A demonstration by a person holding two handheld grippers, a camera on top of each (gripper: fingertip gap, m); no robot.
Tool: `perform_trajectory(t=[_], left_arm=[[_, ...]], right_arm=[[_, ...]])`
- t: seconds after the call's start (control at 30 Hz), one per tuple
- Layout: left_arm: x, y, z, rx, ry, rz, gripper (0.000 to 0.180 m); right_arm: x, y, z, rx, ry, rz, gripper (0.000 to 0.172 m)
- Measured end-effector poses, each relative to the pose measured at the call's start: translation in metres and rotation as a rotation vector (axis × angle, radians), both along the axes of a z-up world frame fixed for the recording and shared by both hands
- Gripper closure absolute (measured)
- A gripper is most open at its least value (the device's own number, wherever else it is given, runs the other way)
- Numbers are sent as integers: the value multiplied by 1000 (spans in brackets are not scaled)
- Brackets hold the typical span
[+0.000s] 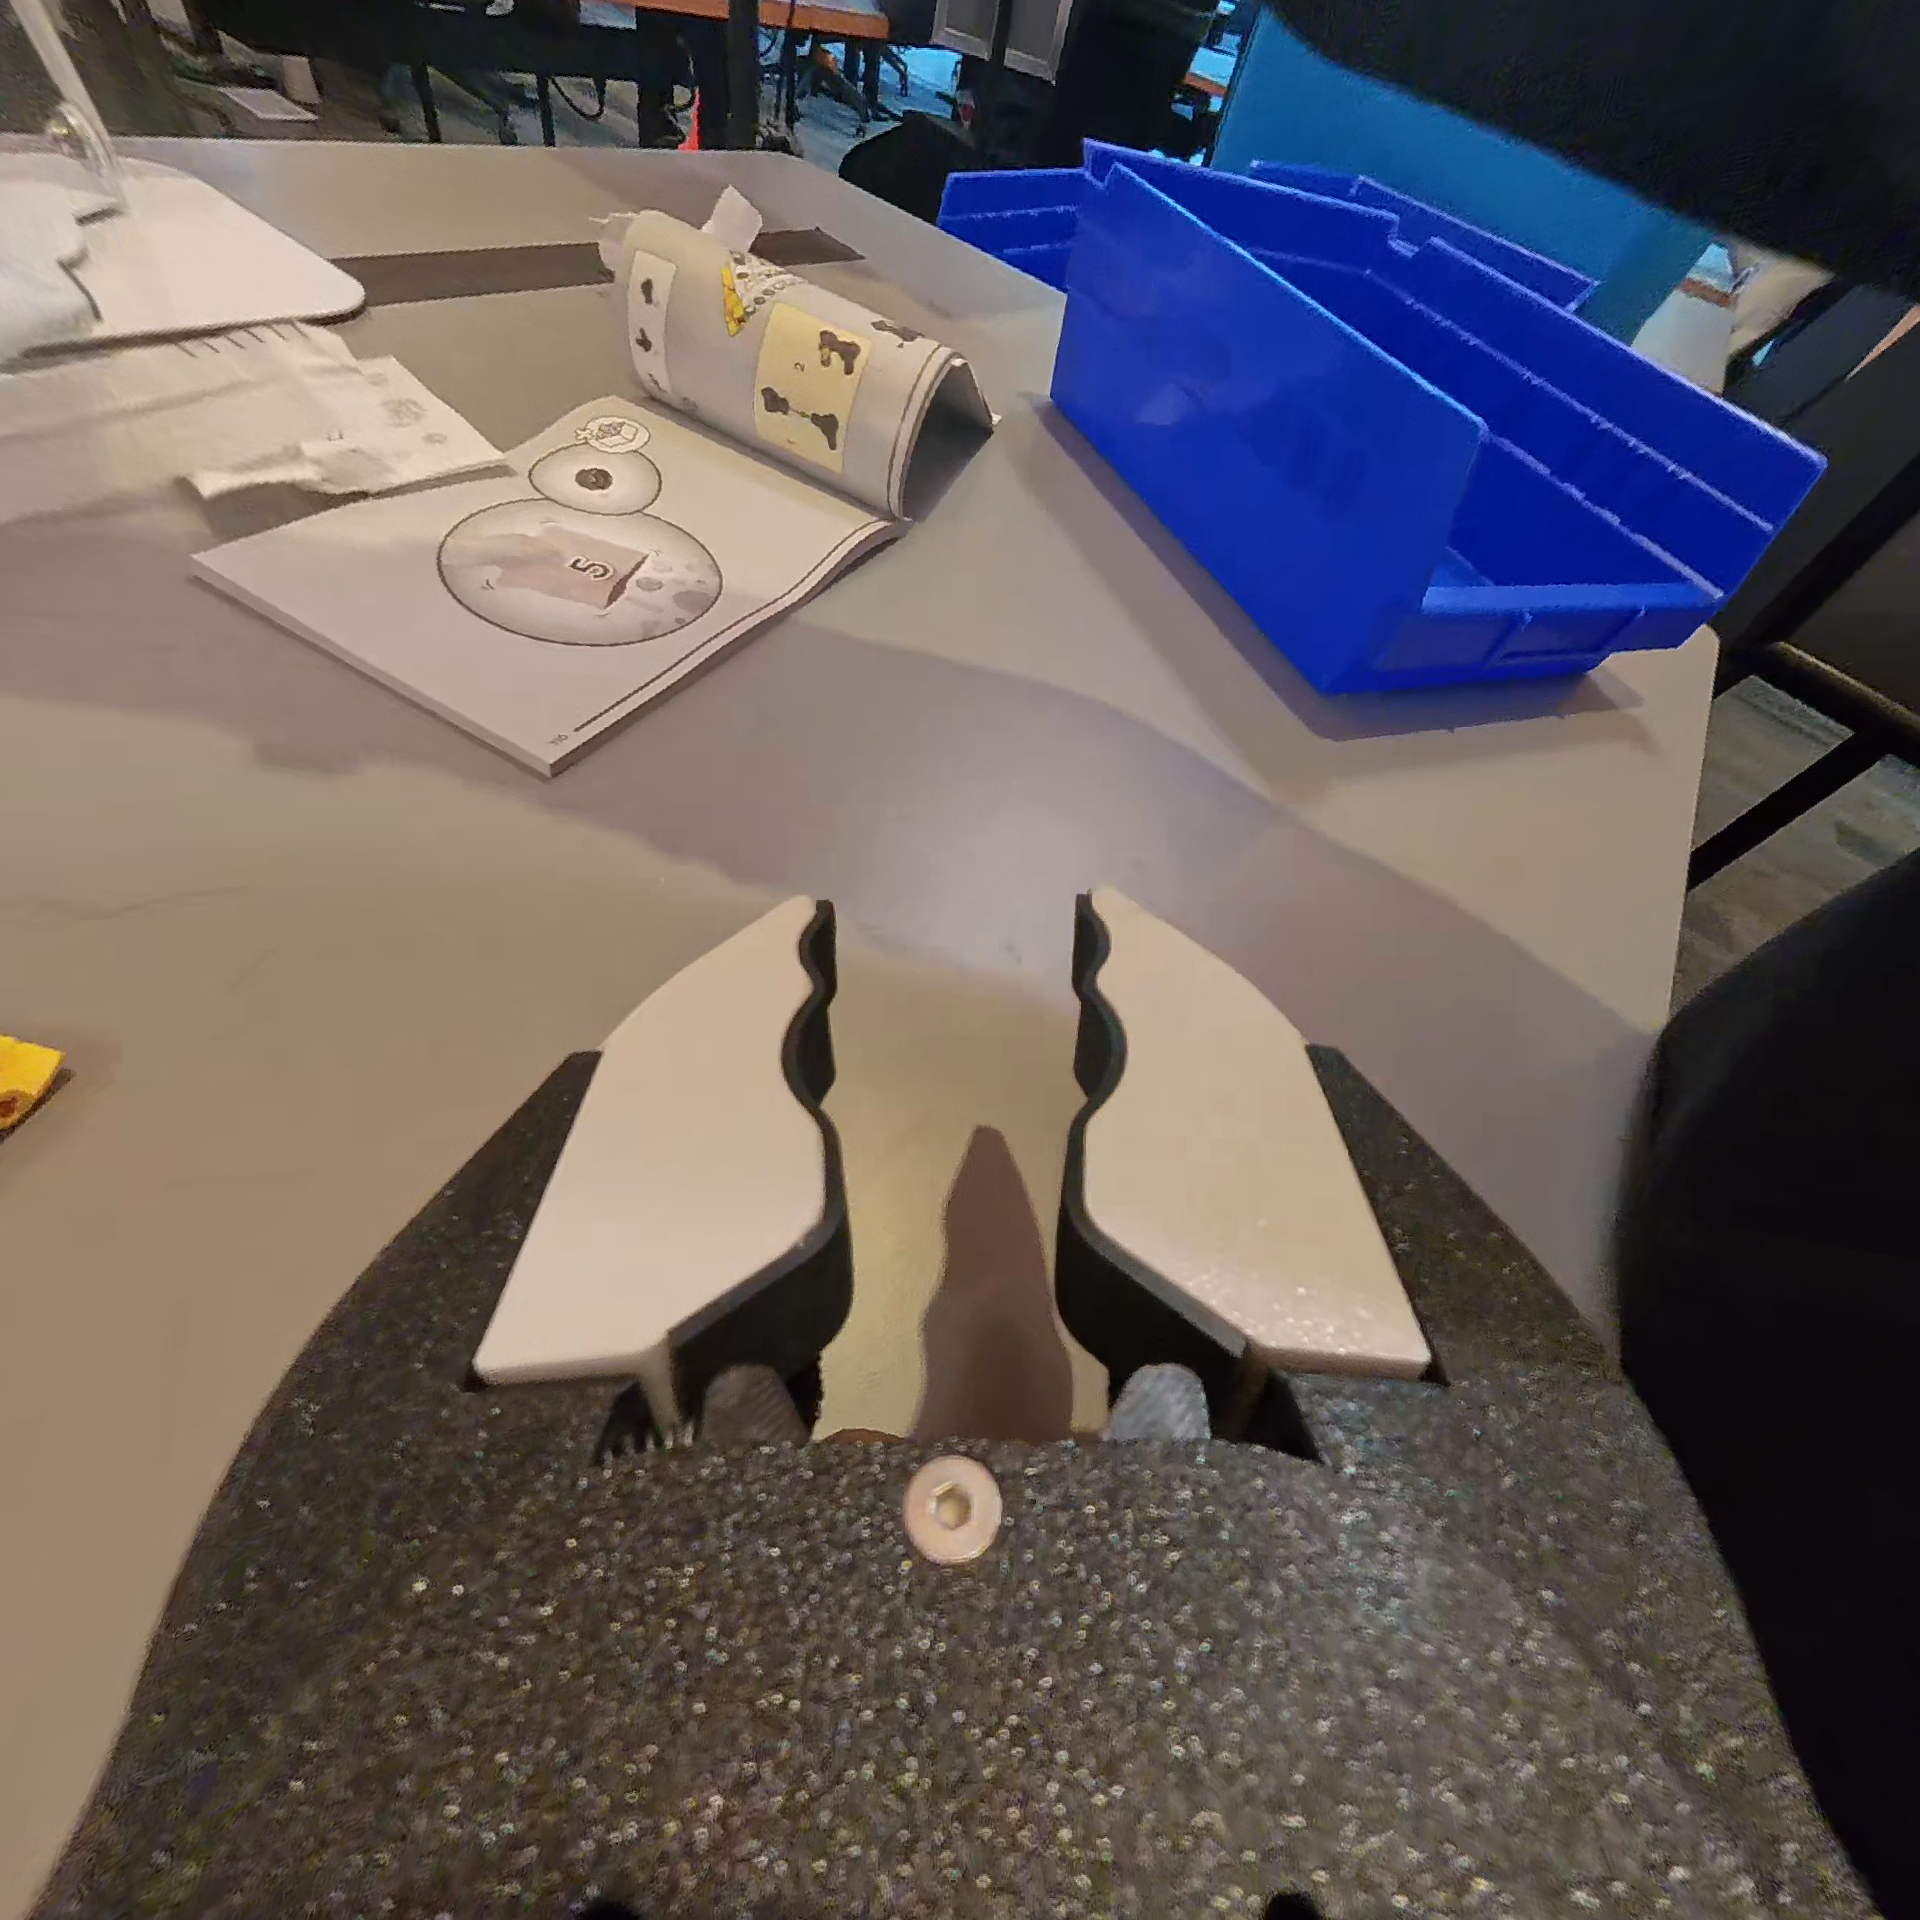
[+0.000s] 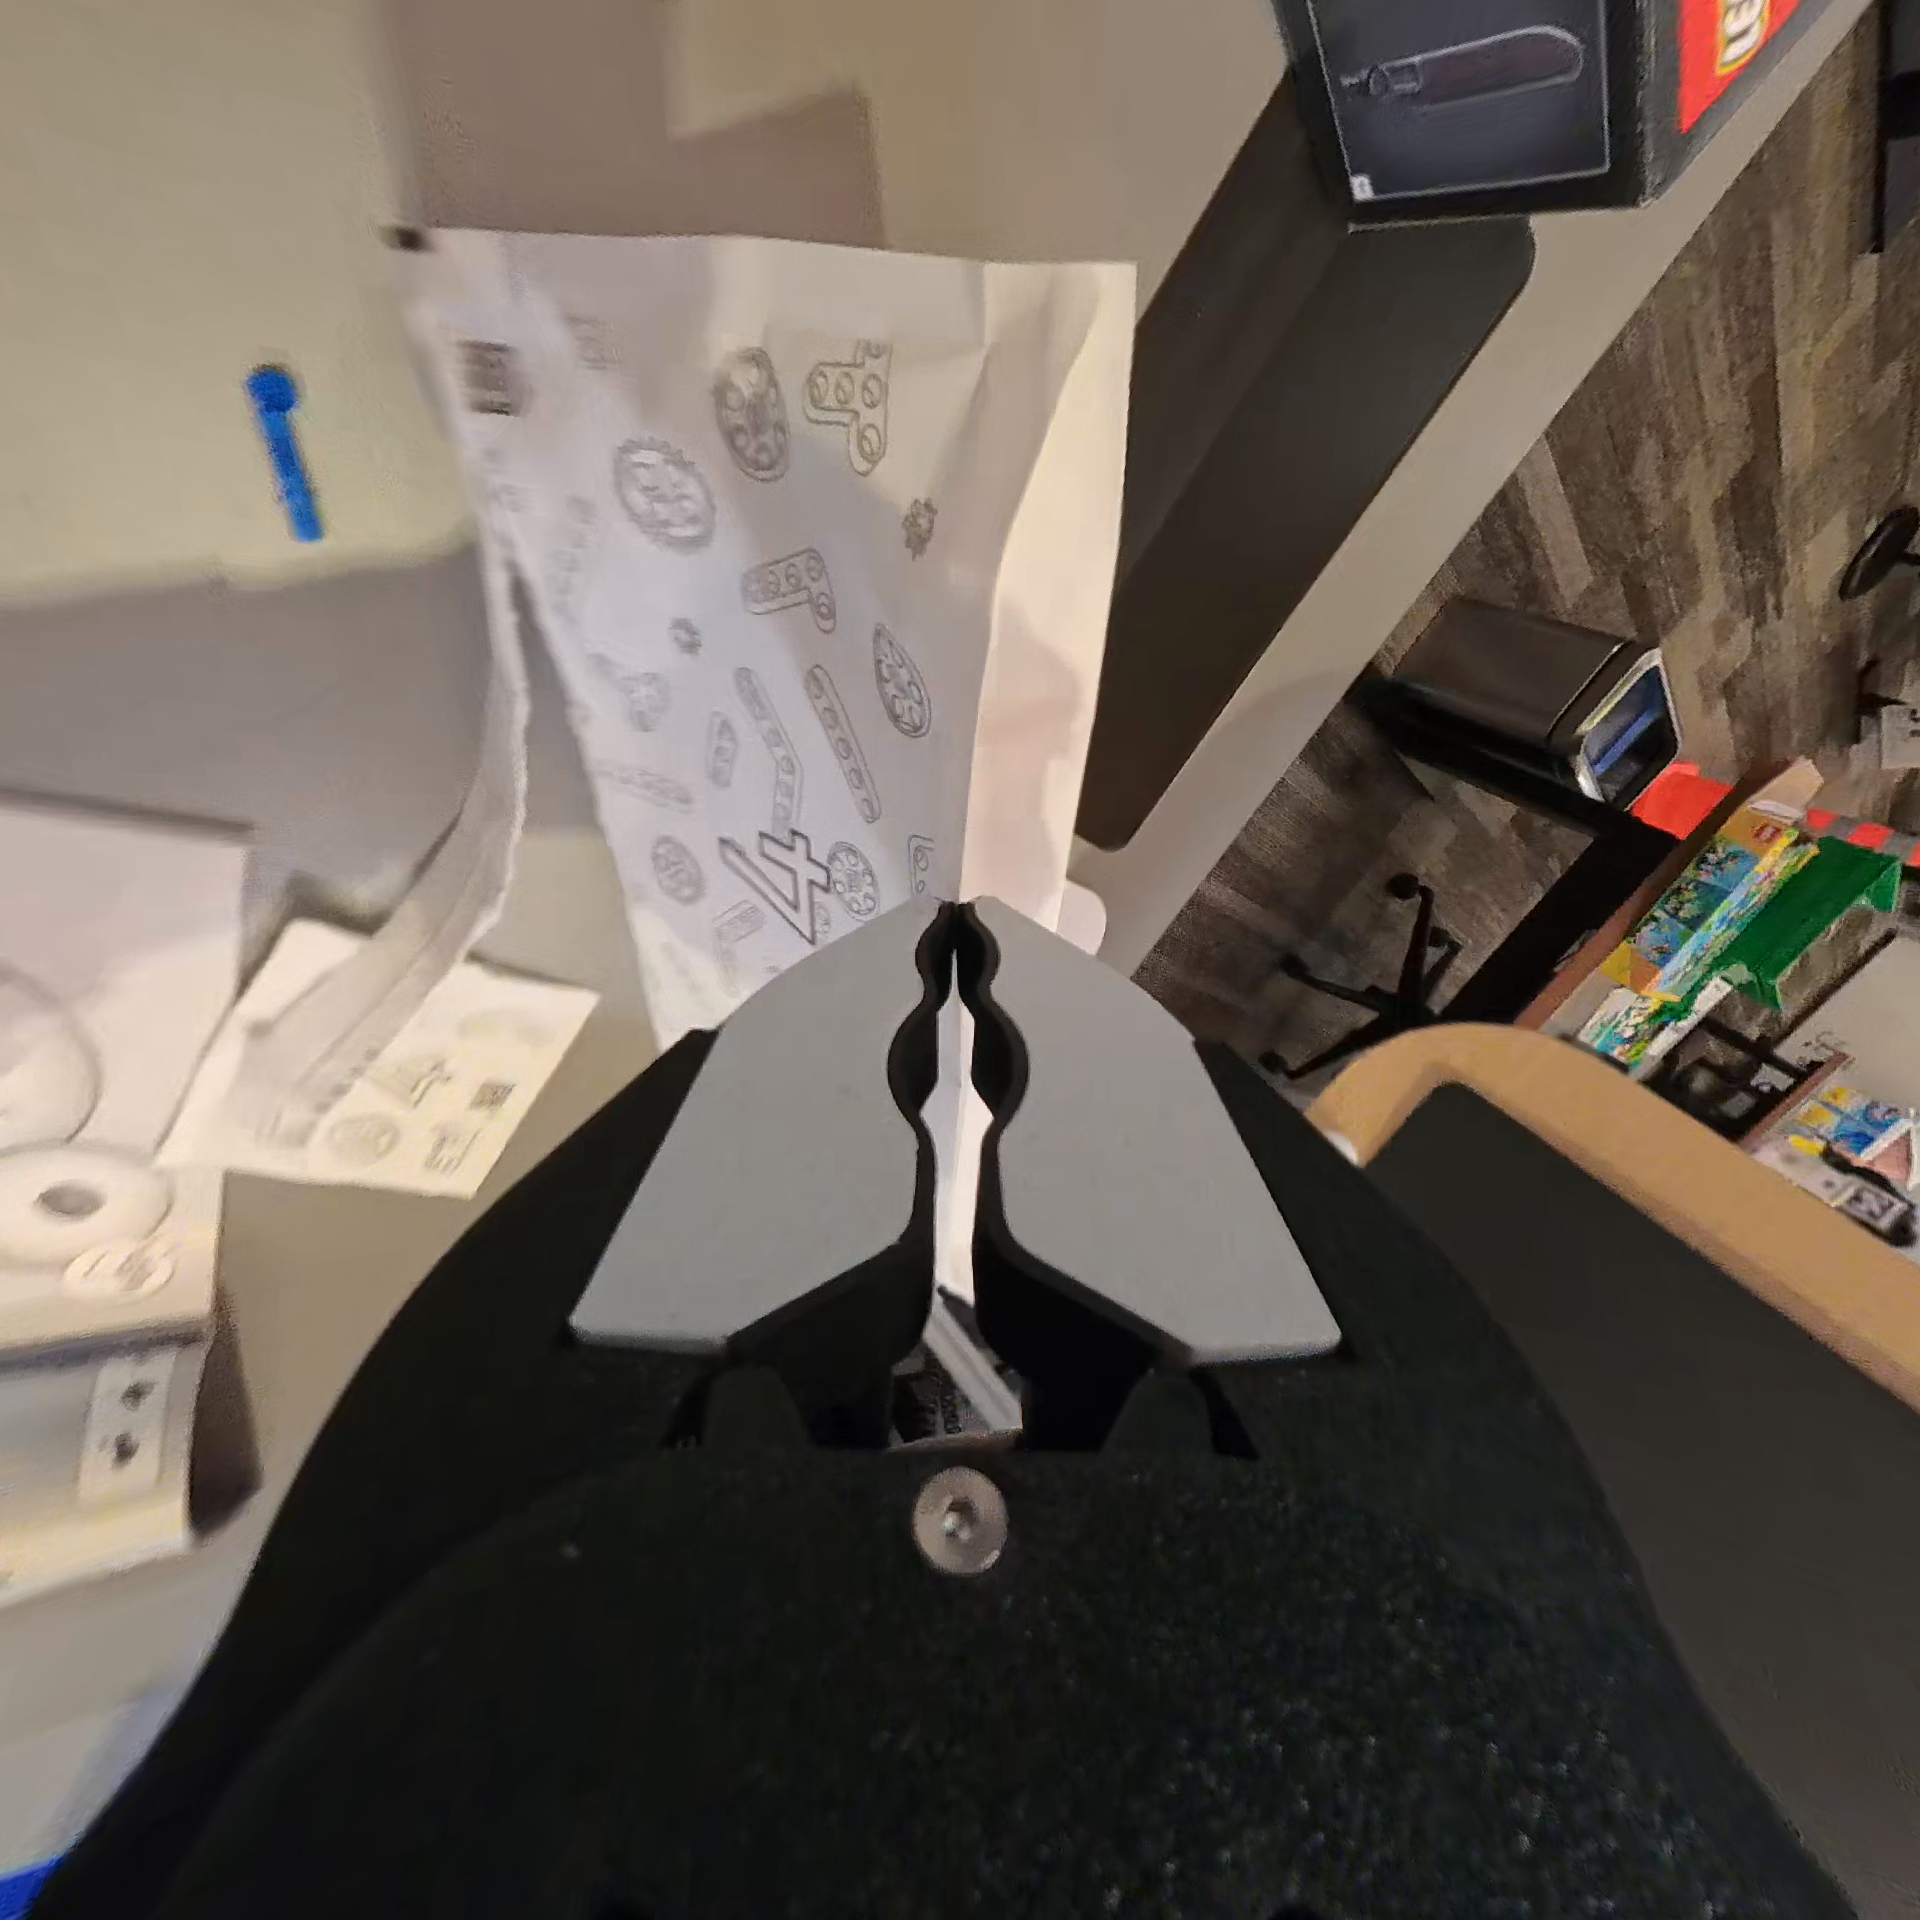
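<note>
My left gripper (image 1: 954,920) is open with nothing between its pads, low over the bare grey table (image 1: 935,790). An open instruction booklet (image 1: 582,561) lies ahead to the left, its upper pages curled over. Blue plastic bins (image 1: 1382,416) stand ahead to the right. My right gripper (image 2: 958,912) is shut on a white paper bag (image 2: 790,582) printed with grey outlines of toy parts. The fingertips pinch the bag's edge and it stands up in front of them, with its torn side to the left.
A blue pin (image 2: 283,449) lies on the table at the left in the right wrist view. Flat paper bags (image 2: 384,1081) and a white ring (image 2: 73,1205) lie at lower left. A yellow piece (image 1: 23,1075) sits at the left edge. A dark box (image 2: 1475,94) stands at the table's far edge. The left gripper's tips are roughly 35 cm from the right gripper's.
</note>
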State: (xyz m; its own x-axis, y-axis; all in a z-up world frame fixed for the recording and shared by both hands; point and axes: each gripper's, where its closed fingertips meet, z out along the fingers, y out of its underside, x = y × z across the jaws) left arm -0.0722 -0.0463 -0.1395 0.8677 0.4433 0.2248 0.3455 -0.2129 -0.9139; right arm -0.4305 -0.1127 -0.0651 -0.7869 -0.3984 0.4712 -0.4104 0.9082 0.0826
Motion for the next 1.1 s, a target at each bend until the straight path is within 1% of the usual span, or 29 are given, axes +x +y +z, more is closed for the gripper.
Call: perform_trajectory(t=[0.07,0.13,0.2,0.23,0.3,0.37,0.43,0.47,0.6,0.7,0.77,0.83,0.93,1.0,1.1], left_arm=[[-1,-3,1,11,-10,5,136],[-2,-4,2,23,-15,8,136],[-1,-4,2,24,-12,6,136],[-1,-4,2,20,-9,5,136],[0,-3,1,9,-2,2,136],[0,-3,0,2,3,0,136],[0,-3,1,1,6,1,136],[0,-3,1,3,7,2,136],[0,-3,1,2,2,3,136],[-4,-5,-1,-18,13,6,136],[-15,-12,-2,-67,41,34,136],[-28,-17,2,-94,58,61,136],[-59,-29,14,-140,47,139,136],[-91,-39,25,-133,-15,219,135],[-147,-58,41,-25,-175,354,135]], right_arm=[[-16,-7,-13,-11,46,-48,170],[-31,-10,-16,-34,136,-97,162],[-36,-9,-9,-81,210,-143,143],[-34,-7,-2,-116,238,-169,139],[-21,3,8,-186,247,-230,125],[5,22,12,-217,227,-294,120],[44,47,8,-218,191,-344,119],[68,60,5,-220,168,-369,117],[175,107,-12,-273,86,-499,120],[249,128,-19,-385,64,-568,124],[287,132,-23,-503,61,-608,130],[312,128,-27,-634,53,-644,131],[327,114,-36,-805,47,-640,132],[327,106,-44,-880,35,-636,133],[318,103,-58,-926,22,-649,133]])
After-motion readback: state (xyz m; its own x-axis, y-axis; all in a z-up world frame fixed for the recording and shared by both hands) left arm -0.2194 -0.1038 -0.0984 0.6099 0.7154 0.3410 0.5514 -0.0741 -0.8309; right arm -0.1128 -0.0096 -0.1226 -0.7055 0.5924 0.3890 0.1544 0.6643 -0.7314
